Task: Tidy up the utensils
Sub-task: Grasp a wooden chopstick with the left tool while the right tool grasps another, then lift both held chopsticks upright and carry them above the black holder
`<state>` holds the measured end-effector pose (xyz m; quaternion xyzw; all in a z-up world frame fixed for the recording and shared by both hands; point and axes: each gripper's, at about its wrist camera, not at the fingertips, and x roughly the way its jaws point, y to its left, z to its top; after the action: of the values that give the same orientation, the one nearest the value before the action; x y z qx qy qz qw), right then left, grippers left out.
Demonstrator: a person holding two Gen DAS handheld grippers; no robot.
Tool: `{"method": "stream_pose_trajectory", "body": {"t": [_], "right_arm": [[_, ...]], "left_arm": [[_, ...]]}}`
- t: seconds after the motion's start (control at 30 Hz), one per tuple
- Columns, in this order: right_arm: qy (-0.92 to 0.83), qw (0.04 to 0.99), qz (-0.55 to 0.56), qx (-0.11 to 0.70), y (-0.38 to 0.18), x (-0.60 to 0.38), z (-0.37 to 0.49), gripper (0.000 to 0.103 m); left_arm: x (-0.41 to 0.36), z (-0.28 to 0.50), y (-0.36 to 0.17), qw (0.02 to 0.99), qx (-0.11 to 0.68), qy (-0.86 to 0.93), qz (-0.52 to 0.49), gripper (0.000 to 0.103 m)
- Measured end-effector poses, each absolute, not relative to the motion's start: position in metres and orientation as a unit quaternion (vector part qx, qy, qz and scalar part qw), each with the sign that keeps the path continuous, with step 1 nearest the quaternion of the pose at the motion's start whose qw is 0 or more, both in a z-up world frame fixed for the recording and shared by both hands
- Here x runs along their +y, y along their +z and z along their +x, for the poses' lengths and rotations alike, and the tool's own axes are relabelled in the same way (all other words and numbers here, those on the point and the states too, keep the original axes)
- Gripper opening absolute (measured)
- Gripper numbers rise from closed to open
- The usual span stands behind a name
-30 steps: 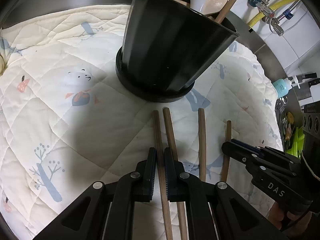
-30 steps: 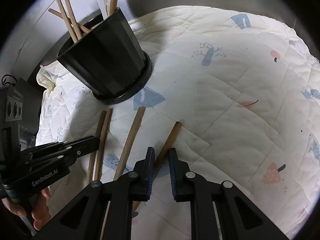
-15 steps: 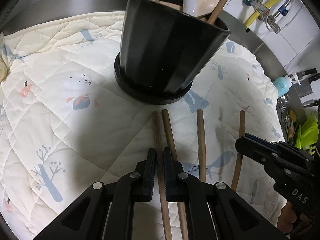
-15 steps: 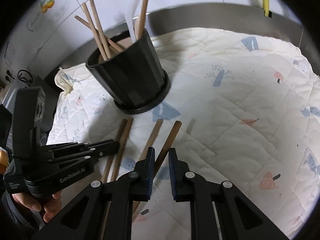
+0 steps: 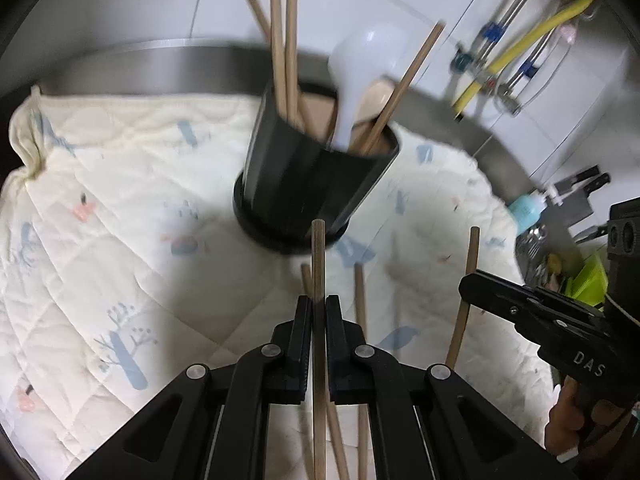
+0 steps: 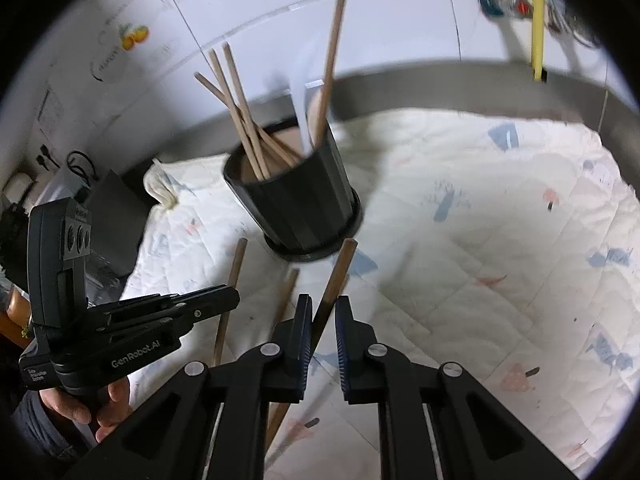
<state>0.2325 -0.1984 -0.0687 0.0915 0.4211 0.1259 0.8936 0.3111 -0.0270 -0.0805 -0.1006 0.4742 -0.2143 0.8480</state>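
A black utensil holder [image 5: 312, 192] [image 6: 296, 208] stands on the quilted mat, holding several wooden chopsticks, a white spoon [image 5: 360, 80] and a wooden spoon. My left gripper [image 5: 319, 304] [image 6: 216, 300] is shut on one wooden chopstick [image 5: 319, 256] [image 6: 234, 276], raised off the mat just before the holder. My right gripper [image 6: 322, 308] [image 5: 492, 286] has its jaws closing on a second chopstick [image 6: 338, 272] [image 5: 466, 280], also lifted. Two more chopsticks [image 5: 360, 300] lie on the mat below.
The cream quilted mat [image 5: 120, 240] covers a steel counter with a raised rim [image 5: 160, 68] at the back. A blue bottle [image 5: 528, 208], knives and green items sit at the right edge. Pipes and a yellow hose [image 5: 540, 28] run along the tiled wall. A dark box [image 6: 116, 216] stands left.
Both grippers have risen and tilted up, each lifting one chopstick off the mat. The holder now looks farther off, with its open top in sight. Two chopsticks stay on the mat.
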Motion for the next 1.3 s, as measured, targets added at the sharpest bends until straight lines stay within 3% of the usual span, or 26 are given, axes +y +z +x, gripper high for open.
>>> {"method": "stream_pose_trajectory", "body": {"t": [0.6,1.3], "right_arm": [[0.149,0.925,0.065,0.343,-0.013,-0.192,0.215,0.010],[0.095,0.863,0.100,0.486,-0.128,-0.188,0.276,0.010]], "left_arm": [[-0.006,0.283,0.010,0.899,0.364,-0.218,-0.108,0.006],[0.008,0.294,0.003,0.895,0.367,-0.224,-0.122,0.006]]}}
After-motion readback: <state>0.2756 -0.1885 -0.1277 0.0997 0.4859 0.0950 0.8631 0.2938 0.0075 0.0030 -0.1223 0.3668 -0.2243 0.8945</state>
